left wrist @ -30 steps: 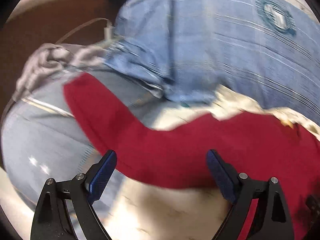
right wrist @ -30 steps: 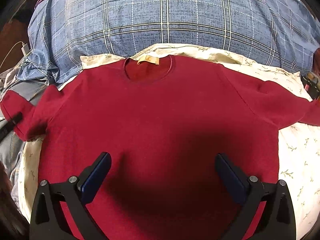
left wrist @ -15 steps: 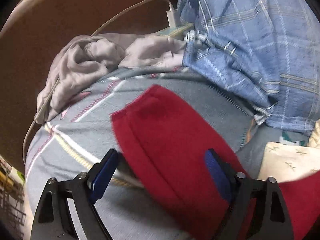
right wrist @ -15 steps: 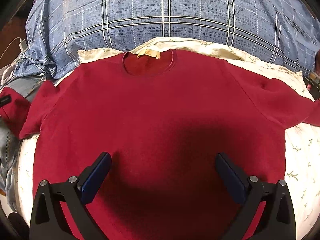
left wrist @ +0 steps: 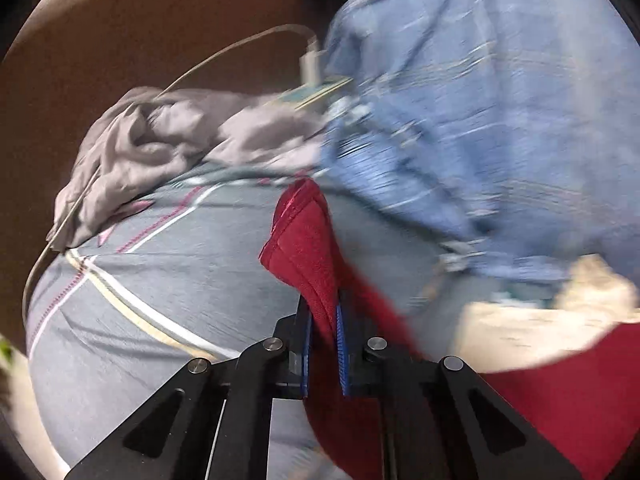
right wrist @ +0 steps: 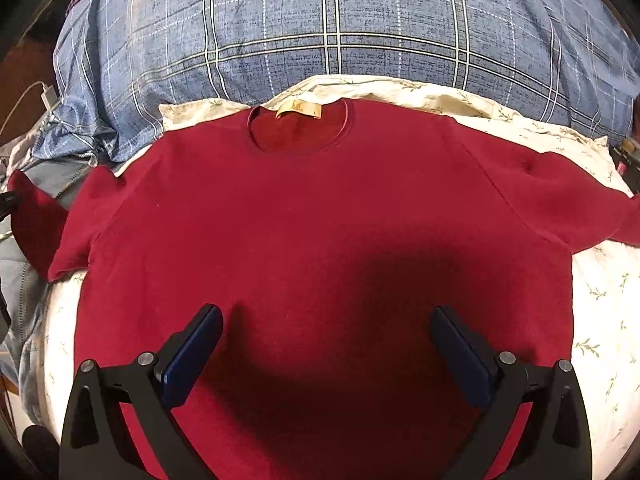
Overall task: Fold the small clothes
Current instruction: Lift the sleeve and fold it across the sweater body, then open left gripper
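Left gripper (left wrist: 324, 344): a sleeve (left wrist: 308, 248) of the red shirt (right wrist: 320, 216) is pinched between the closed blue pads, its cuff raised ahead of them; right gripper (right wrist: 326, 344): fingers are spread wide, empty, the shirt's body lying flat between and beyond them on the floral sheet (right wrist: 600, 320).

red knit sweater (right wrist: 320, 216) flat on the cream floral sheet (right wrist: 600, 304), collar toward the blue plaid pillow (right wrist: 320, 24) behind it; its left sleeve (left wrist: 308, 248) lies over the grey striped blanket (left wrist: 160, 288), crumpled grey cloth (left wrist: 160, 144) beyond.
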`<action>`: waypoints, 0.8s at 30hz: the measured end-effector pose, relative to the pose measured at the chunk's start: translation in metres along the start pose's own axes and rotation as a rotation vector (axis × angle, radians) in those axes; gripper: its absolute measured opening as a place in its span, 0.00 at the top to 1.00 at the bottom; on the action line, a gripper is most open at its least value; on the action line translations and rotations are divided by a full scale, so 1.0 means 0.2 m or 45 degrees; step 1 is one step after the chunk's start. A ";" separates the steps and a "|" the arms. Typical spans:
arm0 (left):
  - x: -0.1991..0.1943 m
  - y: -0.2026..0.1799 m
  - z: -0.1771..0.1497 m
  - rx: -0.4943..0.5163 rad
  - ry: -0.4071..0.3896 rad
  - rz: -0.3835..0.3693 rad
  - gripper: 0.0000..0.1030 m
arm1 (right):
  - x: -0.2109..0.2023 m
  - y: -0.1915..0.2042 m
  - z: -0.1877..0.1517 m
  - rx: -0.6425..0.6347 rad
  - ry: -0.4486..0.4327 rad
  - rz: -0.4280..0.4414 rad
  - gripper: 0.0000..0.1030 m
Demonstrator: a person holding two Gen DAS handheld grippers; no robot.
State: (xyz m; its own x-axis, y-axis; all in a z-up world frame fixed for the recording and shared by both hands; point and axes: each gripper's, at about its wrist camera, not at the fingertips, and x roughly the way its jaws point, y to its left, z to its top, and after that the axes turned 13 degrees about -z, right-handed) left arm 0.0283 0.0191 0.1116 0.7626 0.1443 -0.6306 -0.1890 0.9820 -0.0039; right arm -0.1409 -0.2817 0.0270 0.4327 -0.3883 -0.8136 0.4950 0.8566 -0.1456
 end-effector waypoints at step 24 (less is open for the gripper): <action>-0.56 -1.10 -0.41 0.303 0.227 -0.992 0.40 | -0.04 -0.56 0.05 0.210 -0.070 0.072 0.01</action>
State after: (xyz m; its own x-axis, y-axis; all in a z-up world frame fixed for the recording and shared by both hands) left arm -0.0669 -0.2237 0.1190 0.5079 -0.5892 -0.6285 0.5036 0.7950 -0.3383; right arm -0.1926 -0.3771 0.0550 0.5016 -0.3634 -0.7851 0.5839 0.8118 -0.0027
